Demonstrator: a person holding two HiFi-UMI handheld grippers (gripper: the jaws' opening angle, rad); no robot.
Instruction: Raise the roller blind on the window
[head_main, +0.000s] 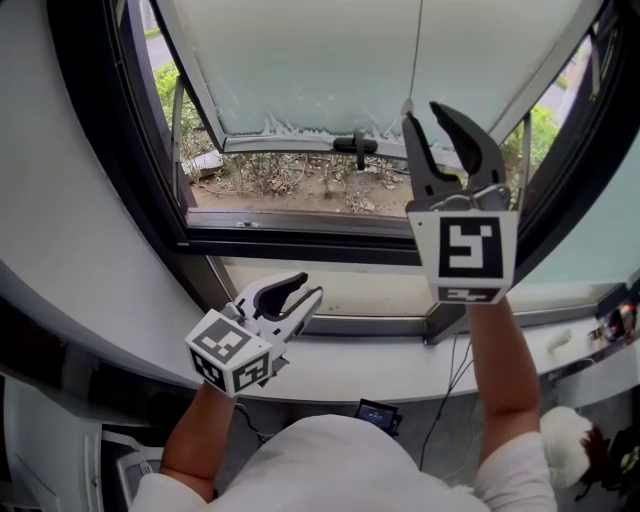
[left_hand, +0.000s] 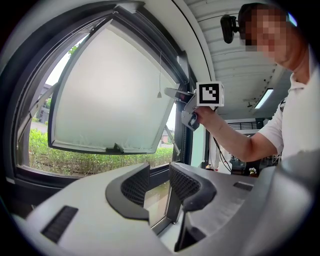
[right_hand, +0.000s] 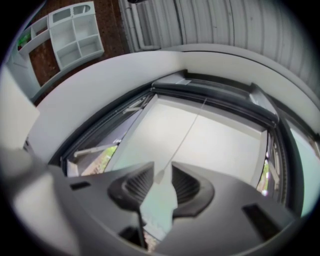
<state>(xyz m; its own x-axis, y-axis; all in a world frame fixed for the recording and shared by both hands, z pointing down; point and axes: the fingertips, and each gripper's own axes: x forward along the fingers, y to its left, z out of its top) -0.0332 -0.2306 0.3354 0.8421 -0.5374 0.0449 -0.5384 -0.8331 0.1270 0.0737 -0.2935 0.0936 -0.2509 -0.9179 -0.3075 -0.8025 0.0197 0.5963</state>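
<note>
left gripper (head_main: 308, 286) hangs near the sill (head_main: 380, 365), jaws apart, empty. far right, right gripper (head_main: 423, 112) gapes around the pull cord (head_main: 417, 50), unclamped. roller blind (head_main: 300, 70) looks fully down; raising not begun.

My right gripper (head_main: 423, 112) is matt grey plastic with ribbed black pads (right_hand: 186, 185). The blind (head_main: 330, 60) looks like matt, frosted white cloth, and the window frame (head_main: 300, 245) is smooth, dark and faintly glossy.

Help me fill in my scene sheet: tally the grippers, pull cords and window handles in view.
Grippers: 2 (left gripper, right gripper)
Pull cords: 1 (pull cord)
Window handles: 1 (window handle)
Total: 4
</note>
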